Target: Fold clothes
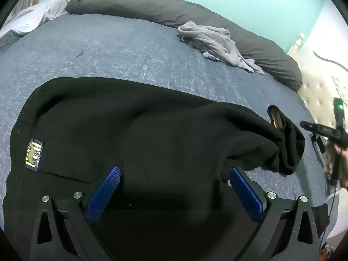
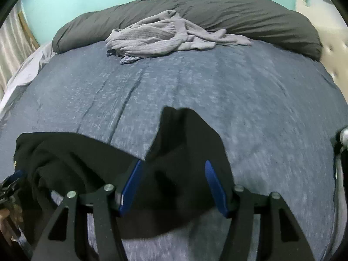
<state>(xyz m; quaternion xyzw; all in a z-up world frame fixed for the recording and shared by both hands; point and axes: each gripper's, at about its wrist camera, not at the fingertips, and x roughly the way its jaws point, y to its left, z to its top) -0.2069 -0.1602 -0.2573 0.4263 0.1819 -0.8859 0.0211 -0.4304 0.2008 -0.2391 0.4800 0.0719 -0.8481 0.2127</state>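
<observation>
Left wrist view: black sweatshirt (image 1: 121, 130) spread on blue bedspread (image 1: 108, 50), filling lower half of picture. Small patch label (image 1: 34, 154) near its left edge. One sleeve (image 1: 271, 139) bunched and lying toward the right, cuff opening visible at its end. Left gripper (image 1: 175, 183) low over the sweatshirt, blue fingers (image 1: 104, 193) wide apart, nothing between them. Right finger tip just beside the bunched sleeve; touching or not, cannot tell. Crumpled grey garment (image 1: 217, 43) far back on the bedspread, leaning on long dark pillow (image 1: 174, 13). White sheet (image 1: 28, 21) at far left corner. At right edge, part of the other tool and a hand (image 1: 339, 163), blurred.

Right wrist view: right gripper (image 2: 174, 179) with blue fingers (image 2: 130, 187) spread apart, black sleeve (image 2: 184, 143) lying between and under them, not pinched. Rest of the sweatshirt (image 2: 65, 156) heaped at lower left. Bedspread (image 2: 239, 87) wrinkled in the middle. Grey garment (image 2: 156, 34) against the dark pillow (image 2: 239, 15) at the back. Picture slightly blurred toward the right.
</observation>
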